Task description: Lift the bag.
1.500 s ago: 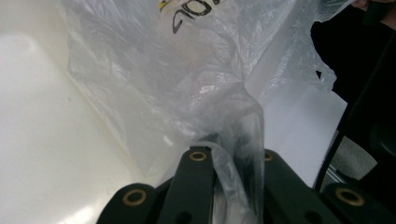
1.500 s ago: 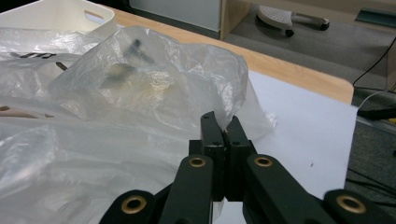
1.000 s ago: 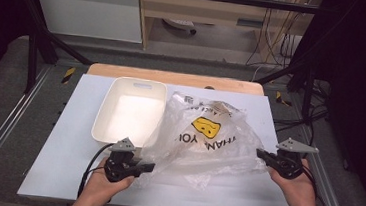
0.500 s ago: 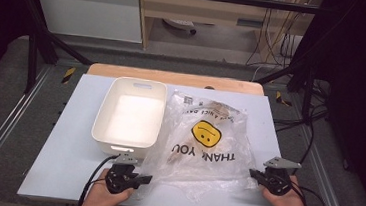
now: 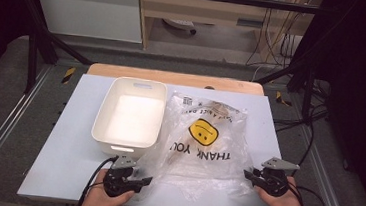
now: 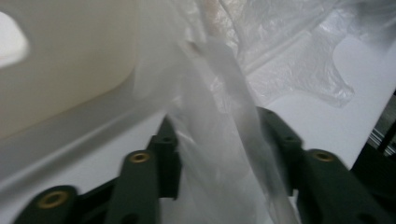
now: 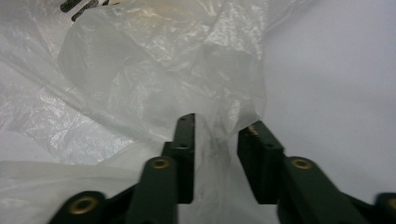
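A clear plastic bag (image 5: 203, 140) with a yellow smiley and "THANK YOU" print lies flat on the table, its left edge lapping the white bin (image 5: 132, 116). My left gripper (image 5: 146, 181) rests at the bag's near left corner. Its jaws have just been opening, and in the left gripper view (image 6: 217, 121) a loose fold of bag (image 6: 210, 93) hangs between them without being pinched. My right gripper (image 5: 247, 174) lies at the near right corner. Its jaws (image 7: 219, 122) have also just been opening, and slack plastic (image 7: 140, 70) sits in the gap.
The pale blue table top (image 5: 66, 148) has bare room left of the bin and along the near edge. A wooden board (image 5: 173, 77) lines the far side. Metal rails run along both sides, and cables trail on the floor at the right.
Both hands have sunk toward the table's near edge. The bag, held up and puffed before, now lies flattened on the table. Both pairs of jaws stand apart.
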`<state>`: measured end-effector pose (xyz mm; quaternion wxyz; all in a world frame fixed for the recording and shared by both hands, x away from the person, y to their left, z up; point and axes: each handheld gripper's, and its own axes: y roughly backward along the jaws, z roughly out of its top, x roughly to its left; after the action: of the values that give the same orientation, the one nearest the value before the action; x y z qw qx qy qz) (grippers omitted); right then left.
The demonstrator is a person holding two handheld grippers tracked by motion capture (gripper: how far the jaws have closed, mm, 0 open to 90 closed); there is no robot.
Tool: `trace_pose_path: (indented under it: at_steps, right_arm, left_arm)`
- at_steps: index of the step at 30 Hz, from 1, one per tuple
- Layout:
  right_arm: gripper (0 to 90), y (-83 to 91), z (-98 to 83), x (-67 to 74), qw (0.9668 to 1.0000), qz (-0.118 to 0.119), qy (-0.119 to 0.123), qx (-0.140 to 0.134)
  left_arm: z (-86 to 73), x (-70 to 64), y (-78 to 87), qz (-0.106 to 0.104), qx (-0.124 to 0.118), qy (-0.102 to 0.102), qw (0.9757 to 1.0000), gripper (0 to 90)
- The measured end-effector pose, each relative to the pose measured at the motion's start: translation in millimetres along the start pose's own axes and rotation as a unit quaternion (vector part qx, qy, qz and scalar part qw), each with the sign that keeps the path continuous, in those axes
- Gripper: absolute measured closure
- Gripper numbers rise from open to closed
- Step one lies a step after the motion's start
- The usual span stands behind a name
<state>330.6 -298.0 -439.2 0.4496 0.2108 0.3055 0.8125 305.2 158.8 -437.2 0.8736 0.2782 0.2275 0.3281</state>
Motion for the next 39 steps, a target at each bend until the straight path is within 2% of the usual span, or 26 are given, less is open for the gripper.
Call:
trace_pose_path:
  at_steps: [3, 8, 12, 16, 19, 21, 24, 26, 29, 32, 34, 39]
  right_arm:
    - [43.0, -1.5, 2.5, 1.6, 0.9999, -0.008, -0.003, -0.008]
    - [24.6, -1.2, 8.0, 4.0, 0.9994, -0.020, 0.000, -0.026]
    - [16.0, 0.2, 12.7, 4.5, 0.9988, -0.025, -0.006, -0.041]
    - [10.2, -0.1, 19.0, 3.6, 0.9979, -0.035, -0.012, -0.053]
    - [6.5, 1.6, 26.9, 3.4, 0.9961, -0.038, -0.032, -0.074]
    - [5.0, 1.6, 31.2, 4.1, 0.9949, -0.039, -0.035, -0.086]
    - [4.0, -1.1, 36.2, 6.6, 0.9928, -0.038, -0.042, -0.105]
    - [3.9, -3.0, 37.7, 8.6, 0.9927, -0.041, -0.038, -0.107]
    - [4.1, -3.4, 36.9, 9.6, 0.9928, -0.038, -0.033, -0.109]
    - [4.2, -0.8, 33.1, 10.1, 0.9925, -0.033, -0.032, -0.113]
    - [4.2, 1.8, 29.2, 9.9, 0.9927, -0.030, -0.030, -0.113]
    - [4.2, 1.8, 19.3, 6.9, 0.9937, -0.029, -0.034, -0.103]
  left_arm:
    - [0.1, 0.2, 2.6, 0.007, -0.008, -0.002, 0.9999, 39.0]
    - [0.9, 0.5, 7.8, 0.010, -0.028, 0.007, 0.9995, 23.9]
    - [1.9, 2.1, 16.7, 0.010, -0.053, 0.011, 0.9985, 14.2]
    - [1.2, 6.7, 27.6, 0.025, -0.067, 0.003, 0.9975, 12.3]
    - [-0.9, 13.4, 37.6, 0.040, -0.075, 0.003, 0.9964, 11.6]
    - [-2.5, 18.0, 43.4, 0.050, -0.079, 0.001, 0.9956, 11.6]
    - [-4.8, 27.1, 55.1, 0.070, -0.087, 0.003, 0.9937, 11.7]
    - [-7.1, 34.3, 63.8, 0.083, -0.095, 0.002, 0.9919, 11.5]
    - [-10.5, 46.0, 75.3, 0.094, -0.110, 0.011, 0.9894, 11.2]
    - [-12.5, 56.1, 87.0, 0.114, -0.124, 0.014, 0.9856, 11.1]
    - [-14.9, 63.2, 94.7, 0.133, -0.132, 0.015, 0.9822, 11.0]
    - [-23.1, 81.2, 109.5, 0.154, -0.147, 0.031, 0.9766, 11.5]
